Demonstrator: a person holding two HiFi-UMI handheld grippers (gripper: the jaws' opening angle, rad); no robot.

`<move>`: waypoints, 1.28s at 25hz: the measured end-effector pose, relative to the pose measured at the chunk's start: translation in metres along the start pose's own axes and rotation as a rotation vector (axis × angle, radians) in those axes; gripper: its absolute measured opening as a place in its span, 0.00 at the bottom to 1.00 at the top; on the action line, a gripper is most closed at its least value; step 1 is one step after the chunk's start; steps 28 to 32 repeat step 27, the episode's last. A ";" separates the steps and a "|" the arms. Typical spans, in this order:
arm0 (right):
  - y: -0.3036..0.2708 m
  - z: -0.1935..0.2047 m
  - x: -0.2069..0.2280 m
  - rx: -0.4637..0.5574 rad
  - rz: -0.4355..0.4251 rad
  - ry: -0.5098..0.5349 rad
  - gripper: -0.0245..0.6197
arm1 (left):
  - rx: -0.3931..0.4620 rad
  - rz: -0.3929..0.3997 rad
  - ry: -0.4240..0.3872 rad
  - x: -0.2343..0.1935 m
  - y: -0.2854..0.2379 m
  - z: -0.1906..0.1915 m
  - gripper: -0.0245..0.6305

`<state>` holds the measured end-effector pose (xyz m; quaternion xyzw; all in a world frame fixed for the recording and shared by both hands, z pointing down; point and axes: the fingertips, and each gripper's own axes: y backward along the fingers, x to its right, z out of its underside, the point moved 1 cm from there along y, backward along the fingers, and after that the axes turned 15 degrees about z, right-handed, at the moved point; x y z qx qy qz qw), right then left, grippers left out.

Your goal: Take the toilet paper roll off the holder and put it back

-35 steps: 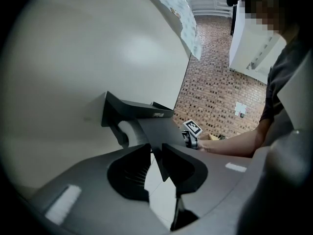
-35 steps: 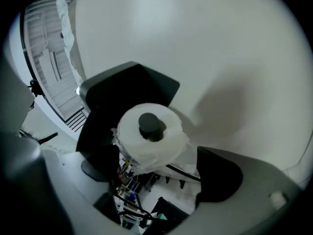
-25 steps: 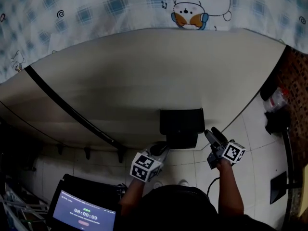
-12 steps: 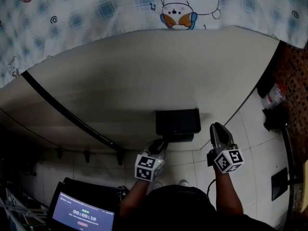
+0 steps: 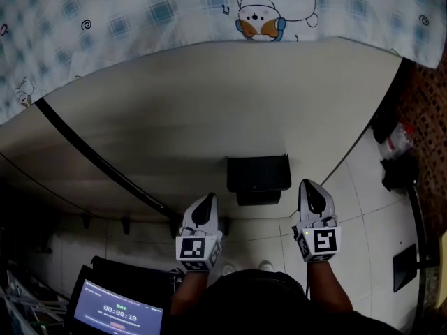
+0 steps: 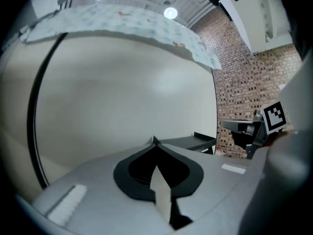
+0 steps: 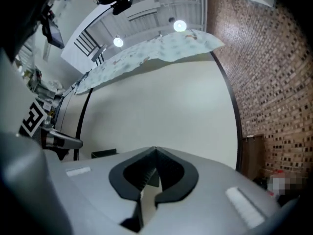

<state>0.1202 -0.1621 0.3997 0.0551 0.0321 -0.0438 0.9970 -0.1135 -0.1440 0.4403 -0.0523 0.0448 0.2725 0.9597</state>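
Observation:
A black box-shaped holder point(image 5: 258, 176) with a flat shelf on top is fixed to the cream wall point(image 5: 209, 110). No toilet paper roll shows in any view. My left gripper point(image 5: 204, 202) hangs below and to the left of the holder, jaws shut and empty. My right gripper point(image 5: 312, 187) is just right of the holder, also shut with nothing between its jaws. In the left gripper view the jaws point(image 6: 154, 140) meet in a point, with the holder point(image 6: 195, 142) and the right gripper point(image 6: 249, 129) beyond. The right gripper view shows its closed jaws point(image 7: 155, 150), the holder point(image 7: 103, 153) and the left gripper point(image 7: 58, 141).
A black rail point(image 5: 105, 162) runs slantwise across the wall to the left. A patterned cloth point(image 5: 265, 12) hangs over the wall's top. A brick wall point(image 5: 426, 110) and a bottle point(image 5: 398, 142) are on the right. A screen with a timer point(image 5: 119, 316) sits low left.
My left gripper has drawn away from under the holder toward the left. My right gripper has swung upright beside the holder and its jaws have closed.

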 end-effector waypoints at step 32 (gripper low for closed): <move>0.049 -0.038 -0.037 0.144 0.015 0.009 0.04 | 0.070 -0.009 -0.187 0.041 0.029 -0.033 0.06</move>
